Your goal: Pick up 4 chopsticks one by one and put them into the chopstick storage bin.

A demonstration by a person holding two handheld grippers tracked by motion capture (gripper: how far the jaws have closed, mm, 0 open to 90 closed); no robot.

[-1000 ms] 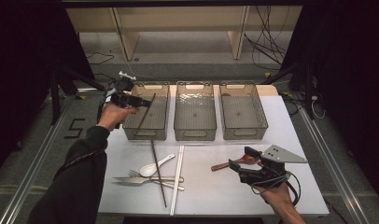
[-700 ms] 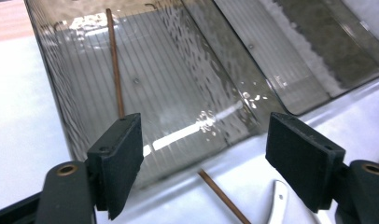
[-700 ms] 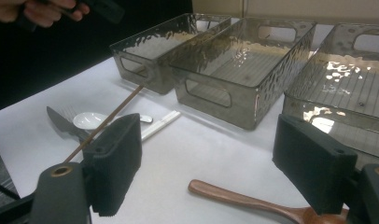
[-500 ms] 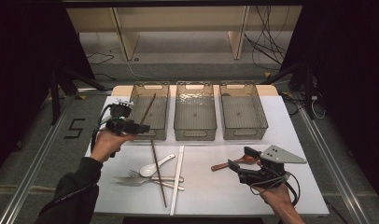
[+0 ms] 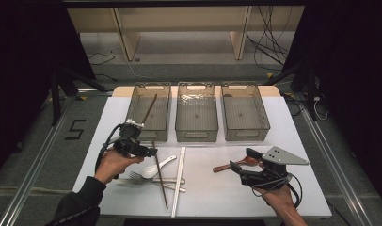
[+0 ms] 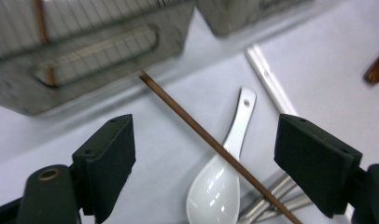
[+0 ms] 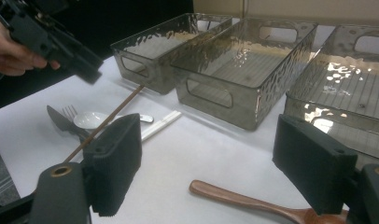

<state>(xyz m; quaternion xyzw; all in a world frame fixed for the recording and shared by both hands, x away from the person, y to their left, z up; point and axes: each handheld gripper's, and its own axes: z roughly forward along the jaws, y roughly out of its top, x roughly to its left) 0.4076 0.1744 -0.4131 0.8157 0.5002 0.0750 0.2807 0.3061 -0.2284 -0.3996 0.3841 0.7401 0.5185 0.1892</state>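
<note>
My left gripper (image 5: 150,151) hovers open above a pile of cutlery at the table's front left. Between its jaws in the left gripper view (image 6: 206,140) lie a brown chopstick (image 6: 192,123) and, under it, a white ceramic spoon (image 6: 218,186). A second brown chopstick (image 5: 149,109) leans inside the left clear bin (image 5: 132,127). My right gripper (image 5: 242,161) stands open at the front right, just above a wooden spoon (image 5: 222,167). That wooden spoon (image 7: 253,203) lies on the table between and below the jaws of the right gripper (image 7: 211,140).
Three clear bins stand in a row at the back: left, middle (image 5: 195,136) and right (image 5: 262,127). A long white stick (image 5: 179,181) lies lengthwise near the centre. A metal fork and knife (image 5: 132,181) rest beside the white spoon. The white mat (image 5: 208,197) ends near the front edge.
My left gripper has drawn back from over the left bin toward the front, down to the cutlery pile. The right gripper has stayed where it was.
</note>
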